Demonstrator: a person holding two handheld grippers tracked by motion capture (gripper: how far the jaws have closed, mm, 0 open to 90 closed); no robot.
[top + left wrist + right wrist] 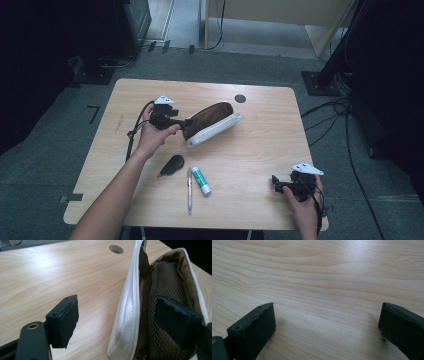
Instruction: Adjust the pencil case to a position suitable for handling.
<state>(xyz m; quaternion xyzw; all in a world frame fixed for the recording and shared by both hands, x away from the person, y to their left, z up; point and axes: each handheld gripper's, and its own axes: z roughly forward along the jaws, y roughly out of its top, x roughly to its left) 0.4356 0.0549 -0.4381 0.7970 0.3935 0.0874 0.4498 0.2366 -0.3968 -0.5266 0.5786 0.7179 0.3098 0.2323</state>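
The left gripper (115,322) holds its fingers wide astride the open pencil case's (130,315) white wall; the right gripper's (327,327) fingers spread wide over the bare desk (324,277).

I see a pencil case (212,123) of brown outside, white zip edge and tan mesh lining, a green-and-white glue stick (201,180), a silver pen (189,191), on my pale wood-grain desk (250,155).

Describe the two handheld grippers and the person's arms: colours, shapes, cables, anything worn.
Both the left gripper and the right gripper are black, each topped by a pale grey three-cornered plate. Each has two blocky black jaws with flat pads; the jaw tops show small screw holes. A black cable trails from each gripper. The forearms are bare, with no sleeves in sight. No printed markings can be made out.
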